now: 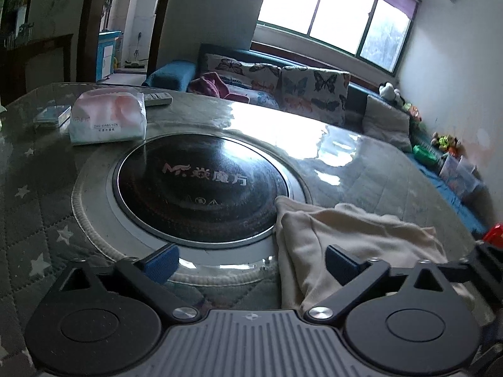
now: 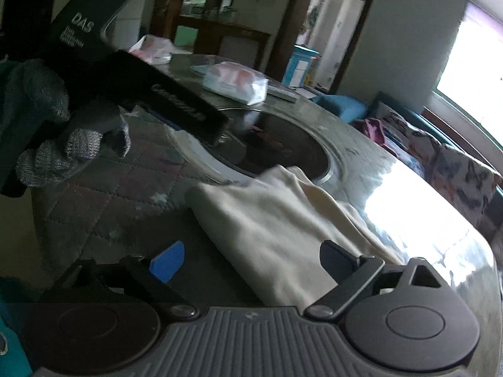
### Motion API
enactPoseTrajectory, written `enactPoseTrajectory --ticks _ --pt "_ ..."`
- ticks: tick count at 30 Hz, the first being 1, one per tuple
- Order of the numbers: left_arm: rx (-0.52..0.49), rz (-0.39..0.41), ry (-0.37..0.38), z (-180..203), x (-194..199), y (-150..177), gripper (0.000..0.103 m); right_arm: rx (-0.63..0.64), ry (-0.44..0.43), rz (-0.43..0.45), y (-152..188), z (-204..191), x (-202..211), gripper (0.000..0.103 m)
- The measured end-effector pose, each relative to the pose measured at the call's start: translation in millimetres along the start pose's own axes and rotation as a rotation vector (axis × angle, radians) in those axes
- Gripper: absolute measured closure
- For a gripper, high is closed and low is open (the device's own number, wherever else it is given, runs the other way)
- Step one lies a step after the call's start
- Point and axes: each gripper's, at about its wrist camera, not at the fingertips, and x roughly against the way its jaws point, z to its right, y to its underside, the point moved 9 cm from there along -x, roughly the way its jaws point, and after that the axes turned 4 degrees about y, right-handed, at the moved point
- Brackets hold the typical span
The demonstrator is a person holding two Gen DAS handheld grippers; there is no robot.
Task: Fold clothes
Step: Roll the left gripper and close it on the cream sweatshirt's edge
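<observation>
Cream garment (image 1: 355,245) is seen lying bunched, partly folded, on the glass-topped table (image 1: 361,163), overlapping the right rim of the round black hotplate (image 1: 201,188) set in the table's middle. Left gripper (image 1: 251,262) is held spread wide, nothing clamped; its right pad is seen over the cloth, contact cannot be told. Right gripper (image 2: 250,262) is likewise spread wide, nothing gripped, with the cloth lying between the pads. A tissue pack (image 1: 108,116) and a remote (image 1: 157,98) are placed toward the table's far left edge. The left gripper's body is seen in the right wrist view, held by a grey-gloved hand (image 2: 59,144). Sofa (image 1: 283,84) sits past the far edge.
</observation>
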Motion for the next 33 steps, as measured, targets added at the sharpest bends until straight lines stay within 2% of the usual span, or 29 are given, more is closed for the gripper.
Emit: enactPoseTrajectory --ticks 2,6,11,12,15,20,27,33 --pt "0.018 -0.002 0.013 -2 0 -1 0.015 0.024 -0.010 -0.006 -6 -6 -7 0.019" --pt "0.074 -0.022 0.055 -5 -3 -2 0.026 0.083 -0.022 -0.018 -15 -19 -21 0.042" --pt "0.149 -0.054 0.116 -2 -9 1 0.026 0.152 -0.023 -0.042 -16 -29 -33 0.064" --pt "0.165 -0.061 0.125 -1 -11 1 0.026 0.158 -0.021 -0.044 -16 -30 -34 0.072" --pt "0.229 -0.087 0.161 1 -15 3 0.024 0.135 -0.029 -0.037 -18 -26 -35 0.083" --pt "0.345 -0.123 0.202 4 -23 4 0.020 0.062 -0.045 0.011 -25 -15 -26 0.093" --pt "0.498 -0.176 0.222 6 -37 6 0.019 -0.017 -0.064 0.058 -29 0 -13 0.098" --pt "0.535 -0.186 0.231 9 -44 4 0.021 -0.048 -0.079 0.080 -29 4 -8 0.098"
